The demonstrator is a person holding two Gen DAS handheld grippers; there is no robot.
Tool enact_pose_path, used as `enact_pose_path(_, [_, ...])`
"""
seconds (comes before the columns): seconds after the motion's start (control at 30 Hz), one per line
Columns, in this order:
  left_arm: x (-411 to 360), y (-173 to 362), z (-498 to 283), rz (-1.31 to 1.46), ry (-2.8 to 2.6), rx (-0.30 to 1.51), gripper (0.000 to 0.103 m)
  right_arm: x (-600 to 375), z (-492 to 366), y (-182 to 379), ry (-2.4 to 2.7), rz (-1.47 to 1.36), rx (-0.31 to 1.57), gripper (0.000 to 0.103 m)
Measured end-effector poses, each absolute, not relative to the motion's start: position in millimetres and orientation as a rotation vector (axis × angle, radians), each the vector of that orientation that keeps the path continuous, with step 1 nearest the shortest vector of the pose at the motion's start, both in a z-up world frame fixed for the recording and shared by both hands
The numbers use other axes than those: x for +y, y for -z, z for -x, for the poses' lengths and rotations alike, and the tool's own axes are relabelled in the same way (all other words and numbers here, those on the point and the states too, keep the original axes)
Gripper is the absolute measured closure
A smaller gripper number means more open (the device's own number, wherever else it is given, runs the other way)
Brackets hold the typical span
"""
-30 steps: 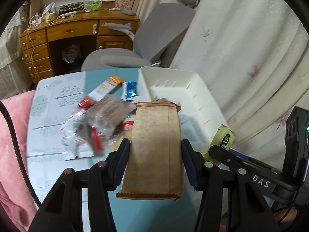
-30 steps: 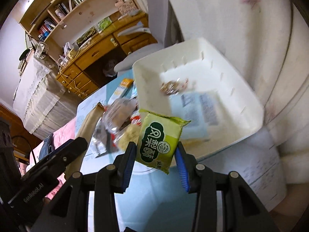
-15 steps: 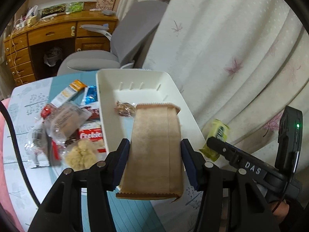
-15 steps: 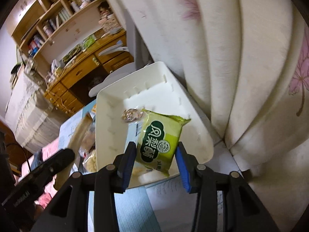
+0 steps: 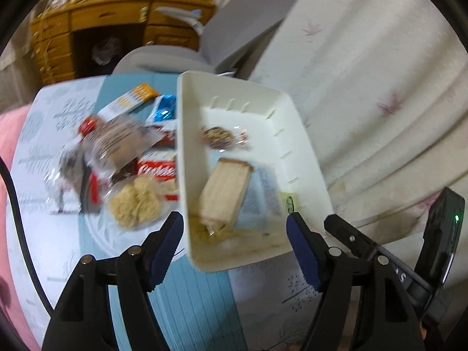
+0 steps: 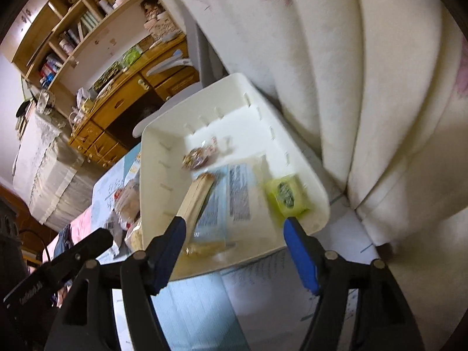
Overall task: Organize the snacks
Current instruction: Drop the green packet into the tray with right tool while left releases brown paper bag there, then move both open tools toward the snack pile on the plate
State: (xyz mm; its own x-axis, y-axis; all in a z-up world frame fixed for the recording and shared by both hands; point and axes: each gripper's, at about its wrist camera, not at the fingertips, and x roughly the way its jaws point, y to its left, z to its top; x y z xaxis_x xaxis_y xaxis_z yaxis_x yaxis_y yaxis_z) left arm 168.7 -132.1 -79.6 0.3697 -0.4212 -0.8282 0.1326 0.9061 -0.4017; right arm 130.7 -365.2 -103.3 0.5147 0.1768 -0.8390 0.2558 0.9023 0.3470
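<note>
A white plastic bin [image 5: 187,152] [image 6: 318,199] stands on the table by the curtain. A brown paper packet [image 5: 226,194] [image 6: 196,196] lies inside it, tilted against the left side. A green snack pack [image 6: 288,194] [image 5: 288,201] lies in its near right corner. A small round wrapped snack [image 5: 218,137] [image 6: 196,158] lies farther back. My left gripper [image 5: 235,242] is open and empty above the bin's near edge. My right gripper [image 6: 234,245] is open and empty, just right of the left one.
Several loose snacks lie on the table left of the bin: a clear bag of brown biscuits [image 5: 120,143], a red box [image 5: 156,169], a pale crumbly cake [image 5: 136,200], an orange-white bar [image 5: 128,102], a blue pack [image 5: 165,111]. A grey chair [image 5: 187,55], a wooden desk [image 5: 96,23] and the curtain [image 5: 365,87] surround the table.
Both grippers have opened. The brown packet has dropped from the left gripper into the bin and the green pack from the right gripper into its near right corner.
</note>
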Motion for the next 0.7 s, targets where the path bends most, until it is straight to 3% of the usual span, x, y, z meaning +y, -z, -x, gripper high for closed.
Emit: enact_pose_path(0.7, [-13.3, 137.0, -102.3, 0.337, 0.11, 1.314, 0.028, -258.9, -132.8, 121.1, -0.132, -0.356, 1.15, 0.033])
